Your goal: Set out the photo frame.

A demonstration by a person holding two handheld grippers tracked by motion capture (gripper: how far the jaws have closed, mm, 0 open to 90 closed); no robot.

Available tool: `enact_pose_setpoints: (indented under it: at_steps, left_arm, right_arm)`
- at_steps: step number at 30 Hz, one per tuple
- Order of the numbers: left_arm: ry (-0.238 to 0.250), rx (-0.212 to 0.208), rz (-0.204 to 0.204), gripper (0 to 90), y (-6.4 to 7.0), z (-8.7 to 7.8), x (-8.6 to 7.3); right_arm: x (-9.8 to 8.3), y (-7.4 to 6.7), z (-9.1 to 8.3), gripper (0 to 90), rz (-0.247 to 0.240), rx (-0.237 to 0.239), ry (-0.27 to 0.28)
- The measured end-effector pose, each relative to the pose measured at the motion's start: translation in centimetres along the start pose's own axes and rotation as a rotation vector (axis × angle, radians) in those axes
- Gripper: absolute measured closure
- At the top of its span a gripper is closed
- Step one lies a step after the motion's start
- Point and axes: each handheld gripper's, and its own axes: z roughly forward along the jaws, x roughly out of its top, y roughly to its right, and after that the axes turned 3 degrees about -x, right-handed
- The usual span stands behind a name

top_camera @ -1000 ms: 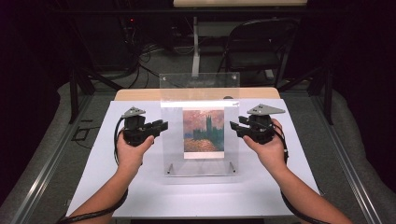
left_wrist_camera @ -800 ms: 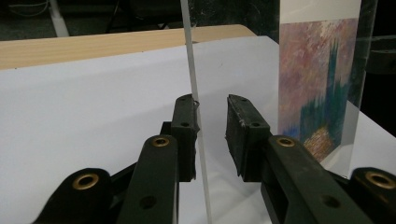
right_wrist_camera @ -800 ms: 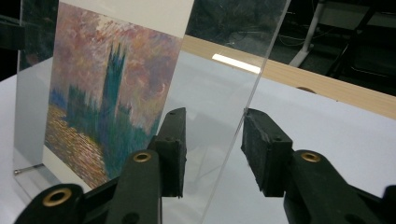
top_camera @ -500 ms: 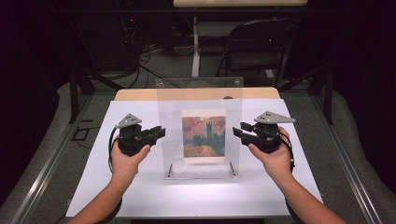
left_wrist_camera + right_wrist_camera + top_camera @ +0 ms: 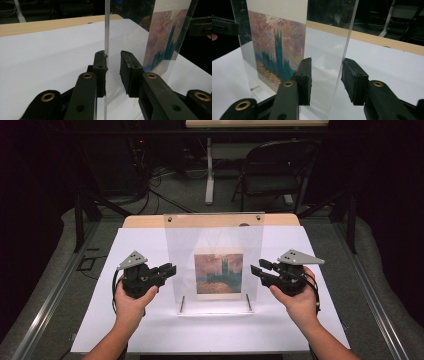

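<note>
- Your left hand (image 5: pixel 131 301) comes in from the bottom, forearm bare, and holds the left gripper (image 5: pixel 170 270) just beside the left edge of the clear panel (image 5: pixel 215 240).
- The jaws of that gripper stand apart and level, pointing at the panel; in the left gripper view (image 5: pixel 113 68) the panel's edge sits in the gap, against one jaw and clear of the other.
- Your right hand (image 5: pixel 298 299) holds the right gripper (image 5: pixel 256 270) at the panel's right edge, facing the left one.
- Its jaws stand apart too; in the right gripper view (image 5: pixel 325 77) the panel's edge sits between them, close to one.
</note>
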Motion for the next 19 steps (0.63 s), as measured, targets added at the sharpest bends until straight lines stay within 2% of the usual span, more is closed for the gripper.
enact_pose_setpoints:
  at_steps: [6,8,14,19]
  left_arm:
    - [0.011,-0.005,0.053,73.4,1.0,-0.8,-1.0]
    - [0.018,0.0,0.063,72.9,1.2,-1.0,-1.4]
    - [0.034,-0.005,0.058,68.4,1.4,-1.3,-2.3]
    - [0.061,0.002,0.061,59.8,1.4,-1.6,-3.7]
  right_arm:
    - [-1.0,-0.5,-0.9,60.3,0.029,0.032,0.021]
    - [-1.3,-0.7,-1.2,60.3,0.024,0.037,0.027]
    - [-2.2,-1.2,-1.5,57.1,-0.017,0.029,0.04]
    - [-3.6,-0.9,-1.8,49.9,0.015,0.059,0.065]
